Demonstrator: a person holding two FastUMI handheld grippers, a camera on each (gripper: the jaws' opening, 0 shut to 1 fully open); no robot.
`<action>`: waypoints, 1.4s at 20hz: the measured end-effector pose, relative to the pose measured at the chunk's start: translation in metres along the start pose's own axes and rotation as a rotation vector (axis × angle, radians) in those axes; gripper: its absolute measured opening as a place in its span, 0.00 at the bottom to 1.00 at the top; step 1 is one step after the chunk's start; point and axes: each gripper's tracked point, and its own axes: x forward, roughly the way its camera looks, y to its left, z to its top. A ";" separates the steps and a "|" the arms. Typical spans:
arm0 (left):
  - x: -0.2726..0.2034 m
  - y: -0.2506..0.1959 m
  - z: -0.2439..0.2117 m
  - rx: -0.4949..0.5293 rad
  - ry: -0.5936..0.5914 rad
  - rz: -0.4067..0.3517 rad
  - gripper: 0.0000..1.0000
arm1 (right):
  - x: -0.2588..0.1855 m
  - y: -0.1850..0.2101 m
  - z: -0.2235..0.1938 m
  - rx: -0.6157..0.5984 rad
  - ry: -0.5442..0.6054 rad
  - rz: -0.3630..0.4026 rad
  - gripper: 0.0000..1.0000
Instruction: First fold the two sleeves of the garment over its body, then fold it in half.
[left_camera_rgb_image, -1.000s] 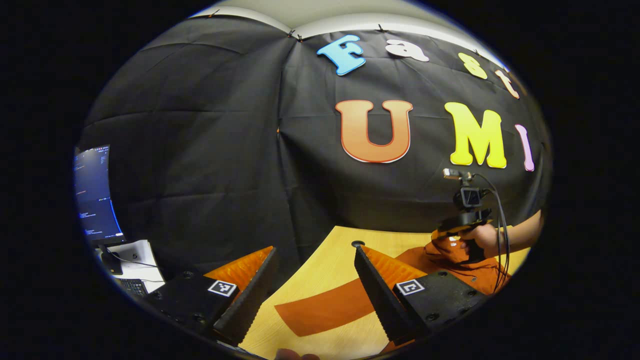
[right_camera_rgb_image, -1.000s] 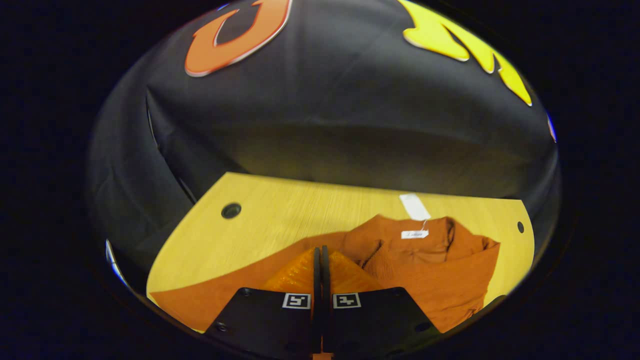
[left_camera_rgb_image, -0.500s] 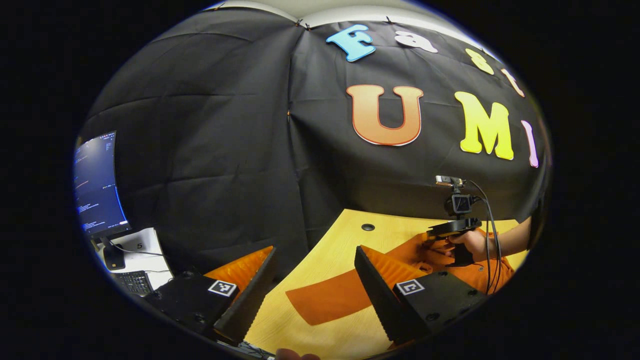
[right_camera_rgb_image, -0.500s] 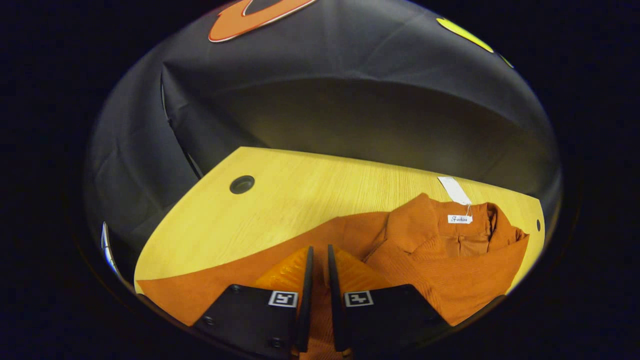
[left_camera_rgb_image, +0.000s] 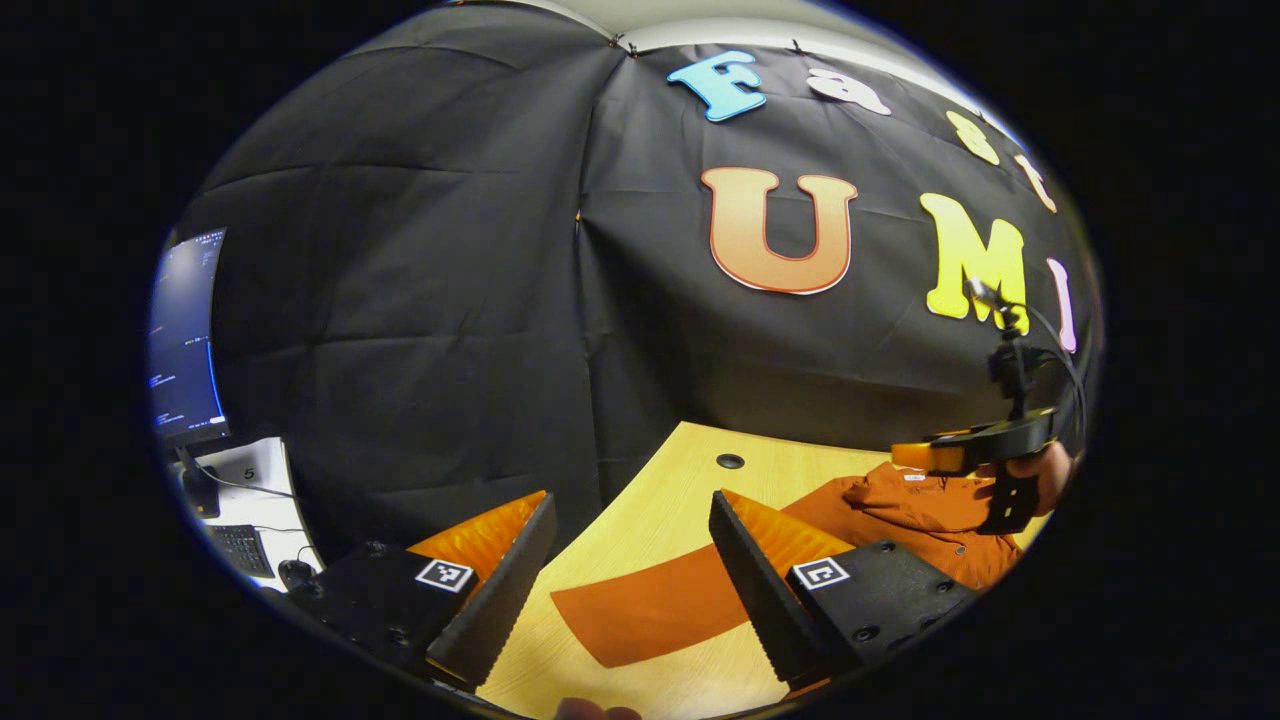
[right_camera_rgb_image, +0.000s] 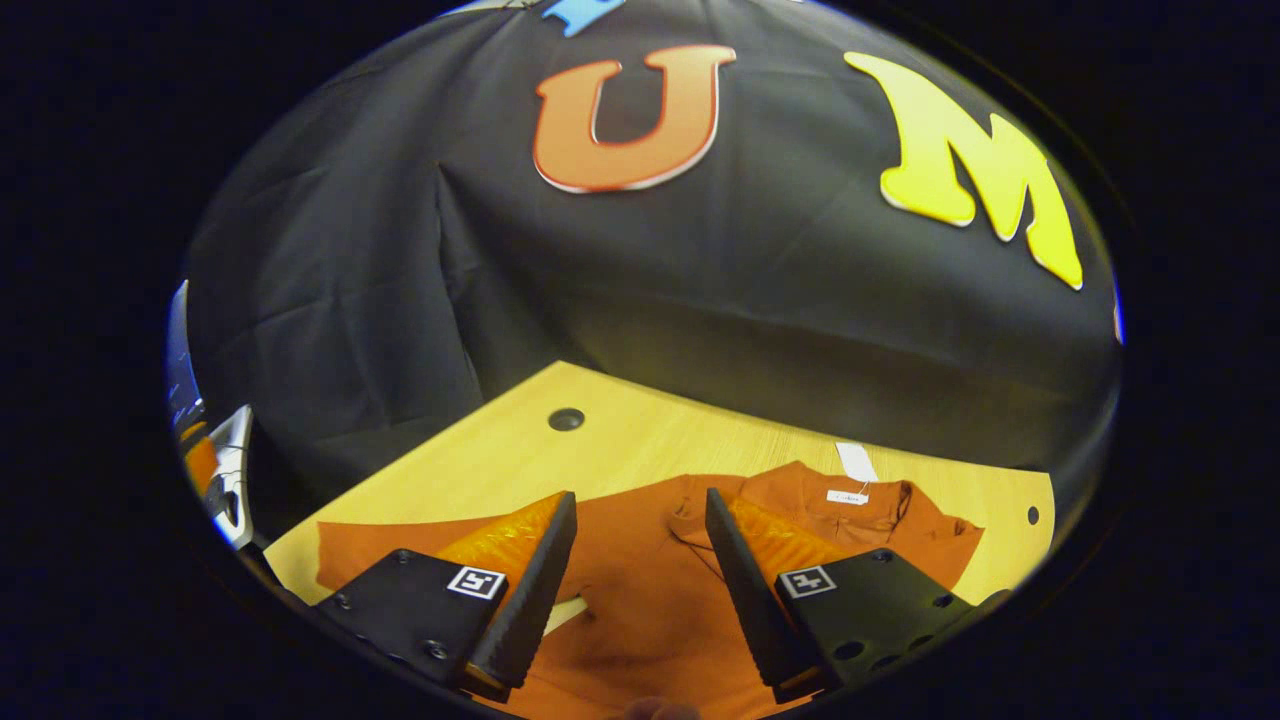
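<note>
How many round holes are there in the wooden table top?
2. In the right gripper view, one hole is near the table's far left corner, and a smaller one is at its right end, beyond the orange garment. The garment may hide others.

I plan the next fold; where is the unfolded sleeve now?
In the left gripper view the sleeve lies flat on the table, stretched out left of the garment's body.

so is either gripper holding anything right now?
Nothing held. The left gripper and right gripper are both open above the rust-orange knit garment.
</note>
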 end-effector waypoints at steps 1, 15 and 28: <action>0.001 0.001 -0.003 0.001 -0.001 -0.010 1.00 | -0.021 0.000 0.005 -0.015 -0.024 0.008 0.84; 0.071 0.045 -0.170 -0.114 0.355 -0.051 0.99 | -0.222 -0.086 -0.062 0.149 0.019 -0.201 0.82; 0.072 0.056 -0.185 -0.152 0.439 0.075 0.03 | -0.247 -0.108 -0.064 0.199 0.013 -0.256 0.82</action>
